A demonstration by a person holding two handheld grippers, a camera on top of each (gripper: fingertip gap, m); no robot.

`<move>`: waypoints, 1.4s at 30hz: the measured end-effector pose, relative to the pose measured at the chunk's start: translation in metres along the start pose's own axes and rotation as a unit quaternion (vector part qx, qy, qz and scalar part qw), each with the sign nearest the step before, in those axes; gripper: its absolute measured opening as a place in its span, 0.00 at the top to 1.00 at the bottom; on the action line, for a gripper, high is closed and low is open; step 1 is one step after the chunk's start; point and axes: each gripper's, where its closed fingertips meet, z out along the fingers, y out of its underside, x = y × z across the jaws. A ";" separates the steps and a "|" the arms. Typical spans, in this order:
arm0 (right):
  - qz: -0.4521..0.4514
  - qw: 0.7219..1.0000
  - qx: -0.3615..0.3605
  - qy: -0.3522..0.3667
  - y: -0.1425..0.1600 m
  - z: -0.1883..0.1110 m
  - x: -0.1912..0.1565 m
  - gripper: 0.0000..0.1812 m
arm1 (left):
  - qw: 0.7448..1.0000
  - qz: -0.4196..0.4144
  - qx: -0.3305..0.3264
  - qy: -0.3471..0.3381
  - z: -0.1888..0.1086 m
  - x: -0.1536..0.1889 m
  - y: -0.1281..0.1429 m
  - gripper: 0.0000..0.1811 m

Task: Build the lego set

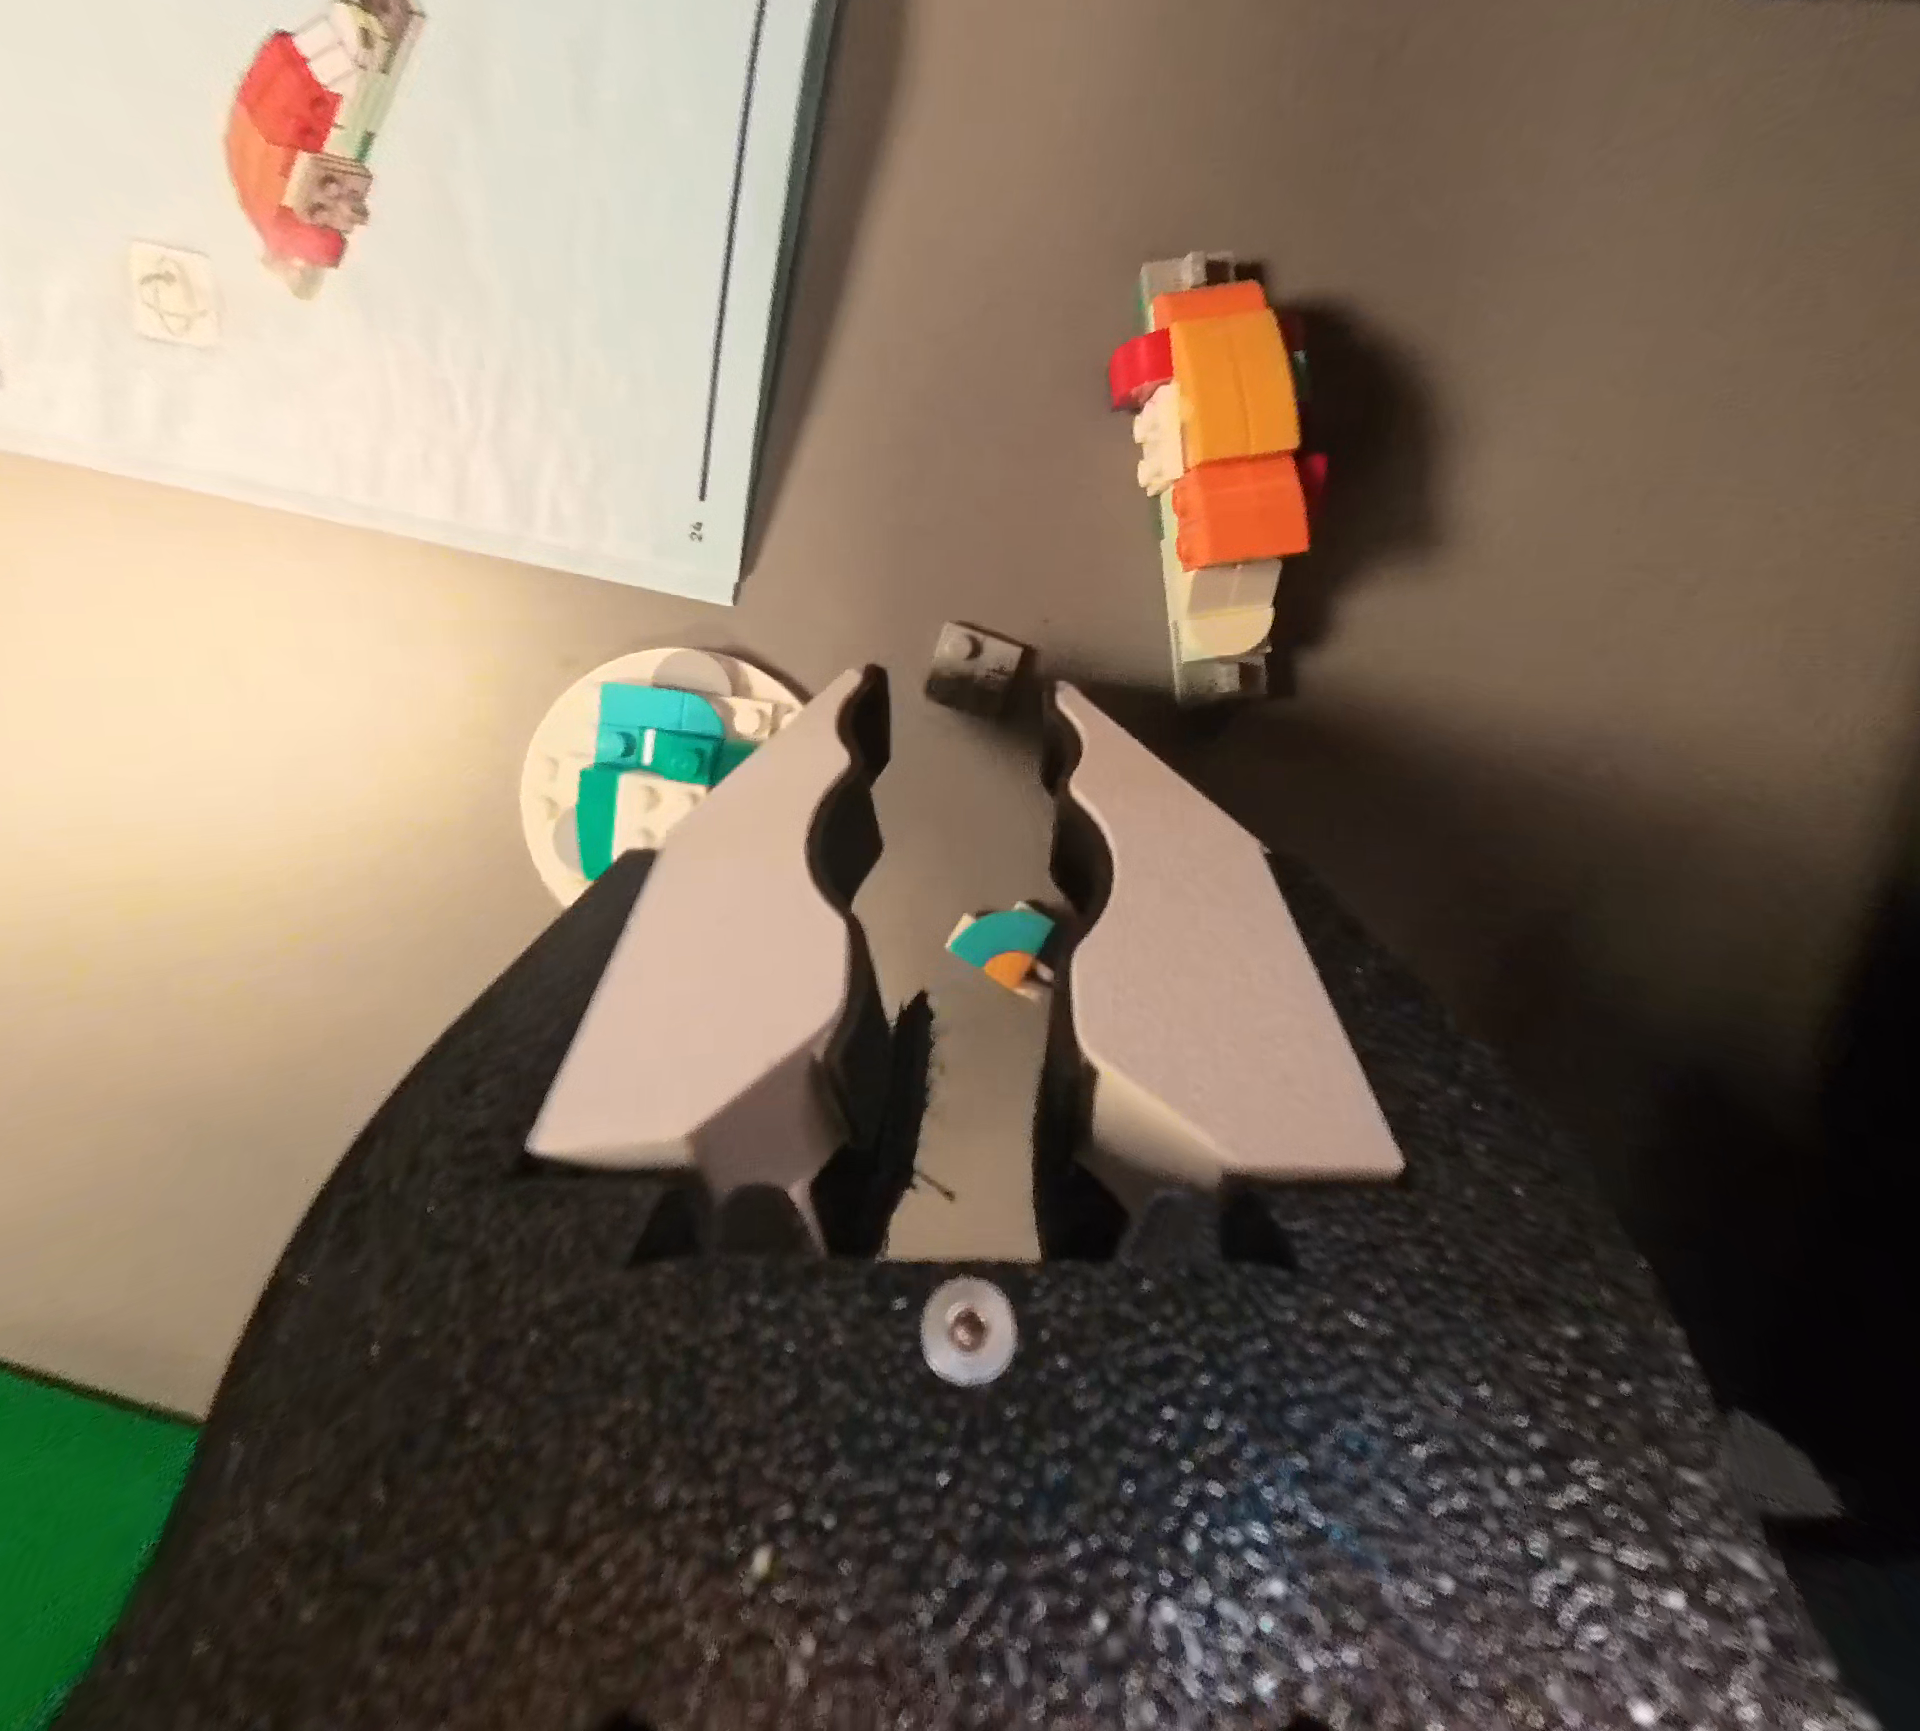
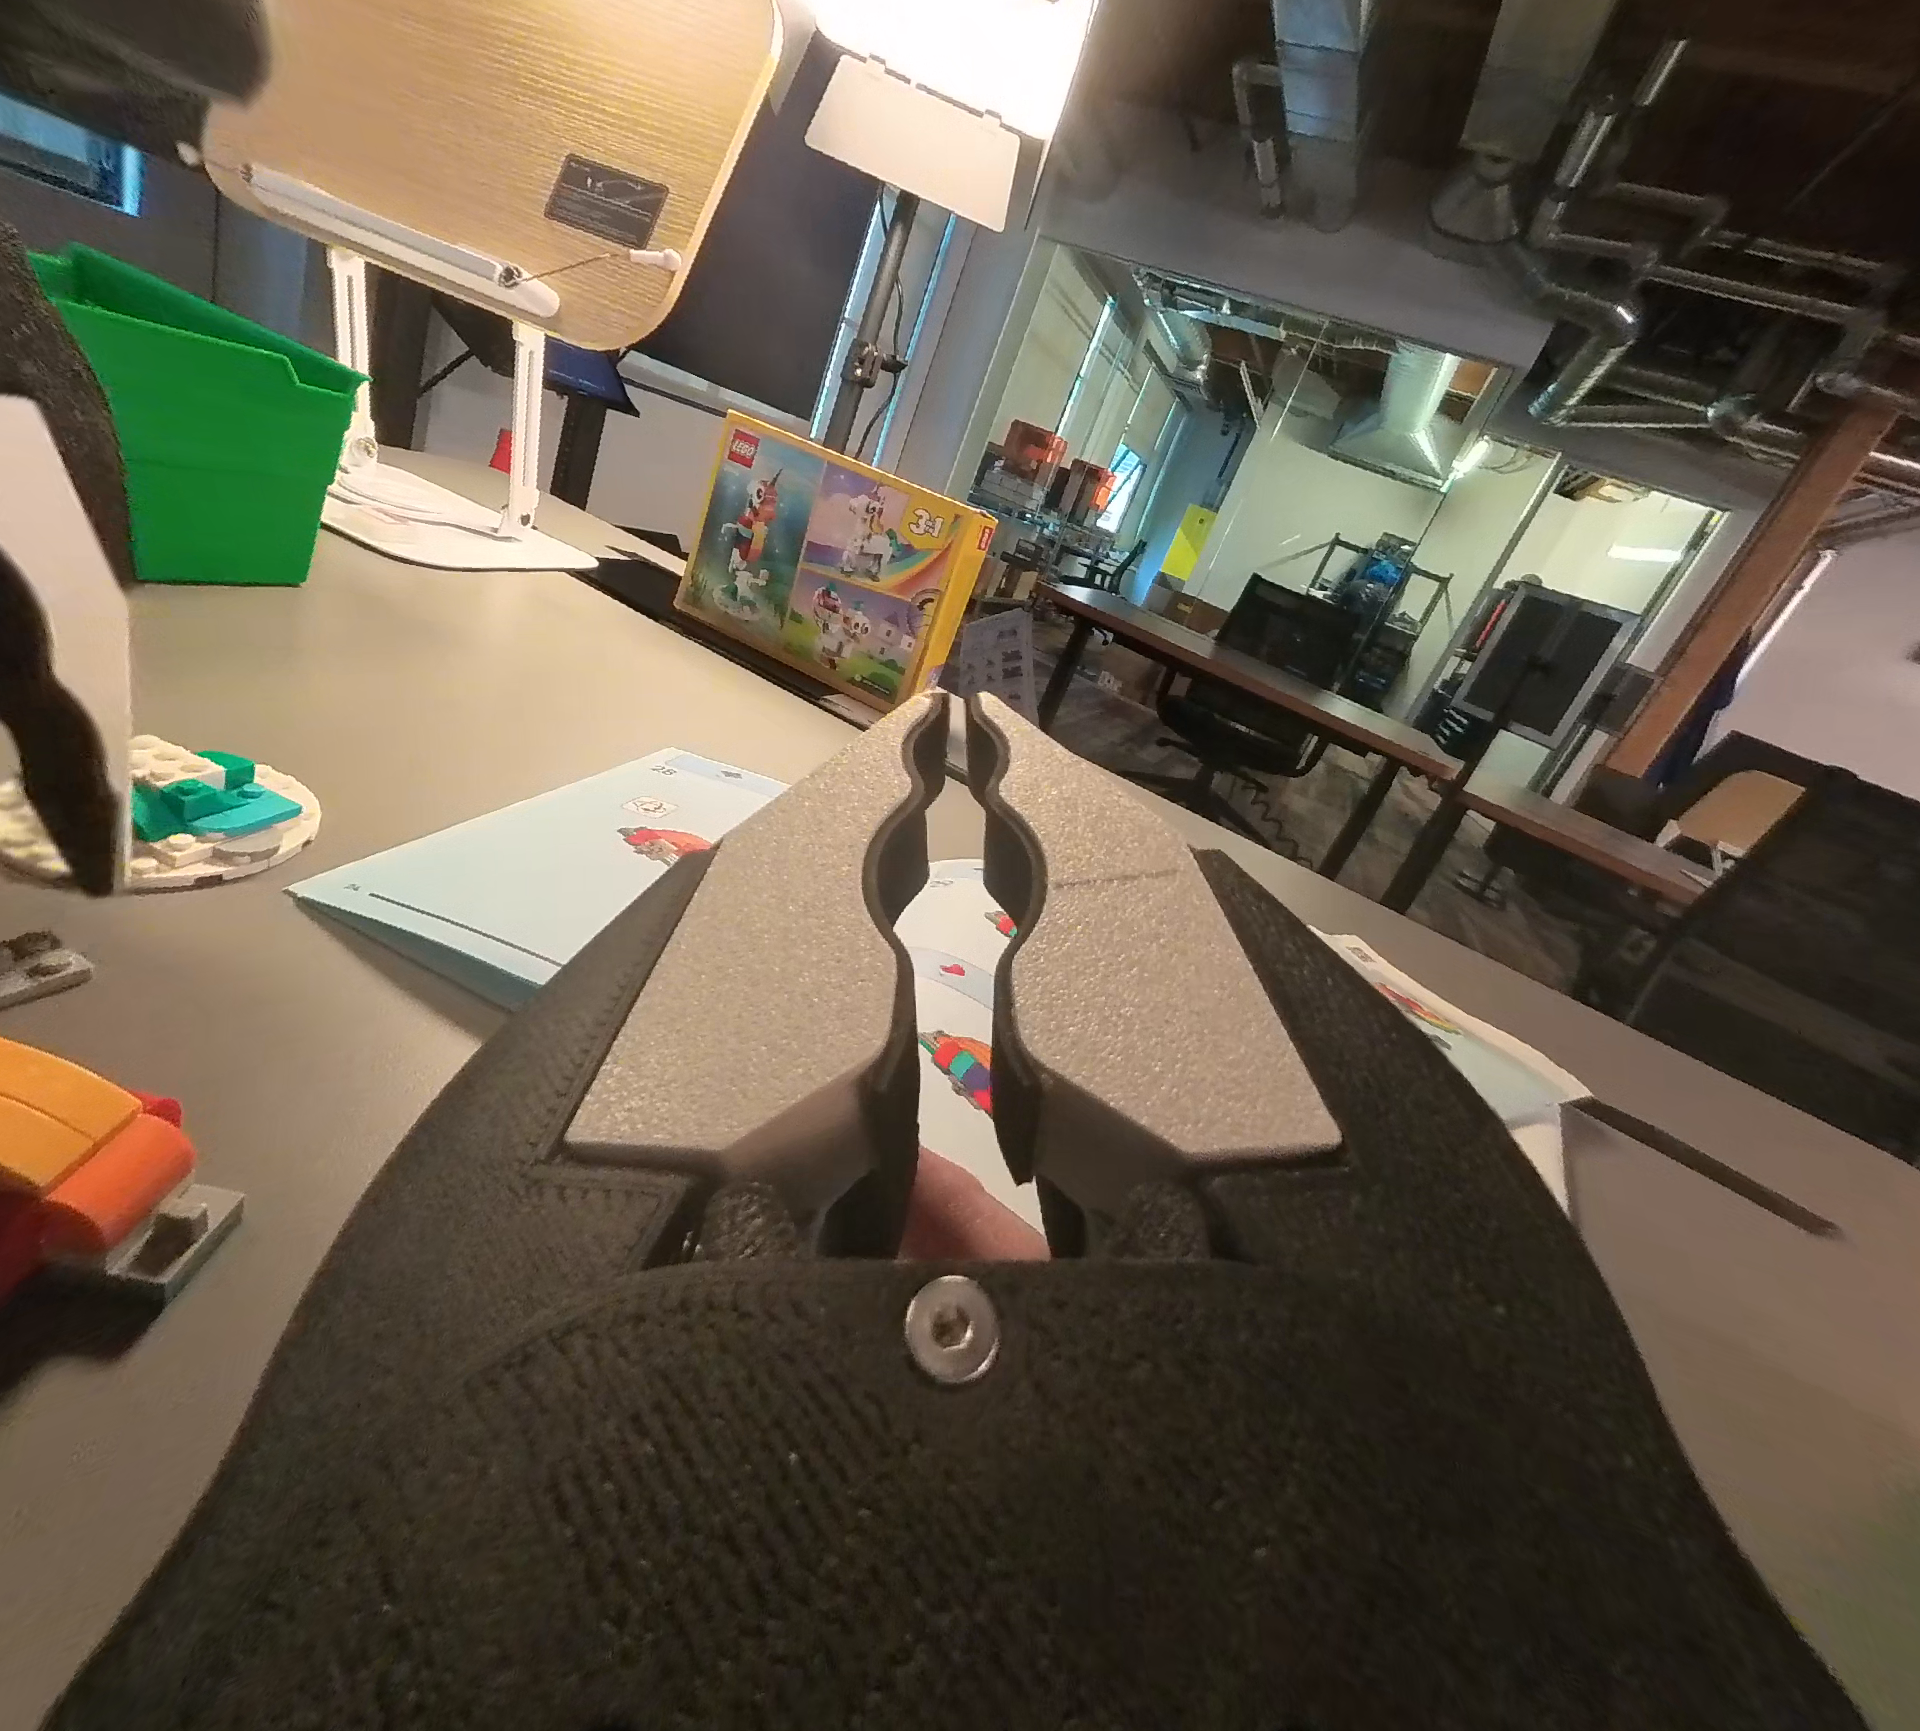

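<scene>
Seemingly poised for a pickup, the left gripper (image 1: 966,694), jaws apart and empty, should straddle the small grey brick (image 1: 975,665) squarely on the table (image 1: 1507,175) just beyond its tips, while the right gripper (image 2: 958,707) waits nearly closed, empty.

orange-red lego build (image 1: 1231,445) — on its side, small grey brick (image 1: 975,668) nearby

Glossy plastic is seen on the orange brick assembly (image 1: 1231,424) and green bin (image 2: 208,445), matt paper on the instruction booklet (image 1: 468,227), grained wood on the book stand (image 2: 488,81), and rough, speckled plastic on the right gripper (image 2: 957,702).
</scene>
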 end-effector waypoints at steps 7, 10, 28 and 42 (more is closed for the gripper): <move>0.006 1.000 0.002 0.005 0.000 0.000 0.003 1.00 | 0.991 -0.033 0.111 0.072 -0.018 0.037 -0.018 0.77; 0.002 1.000 0.005 0.002 0.000 -0.001 0.002 1.00 | 0.988 -0.045 0.111 0.101 -0.008 0.056 -0.013 0.70; 0.208 0.949 -0.221 -0.083 0.012 -0.059 -0.046 0.79 | 0.928 -0.092 0.311 0.183 -0.043 0.102 -0.050 0.74; 0.068 0.902 -0.401 -0.143 0.054 -0.094 -0.131 0.74 | 0.939 -0.129 0.318 0.006 -0.056 0.070 -0.002 0.75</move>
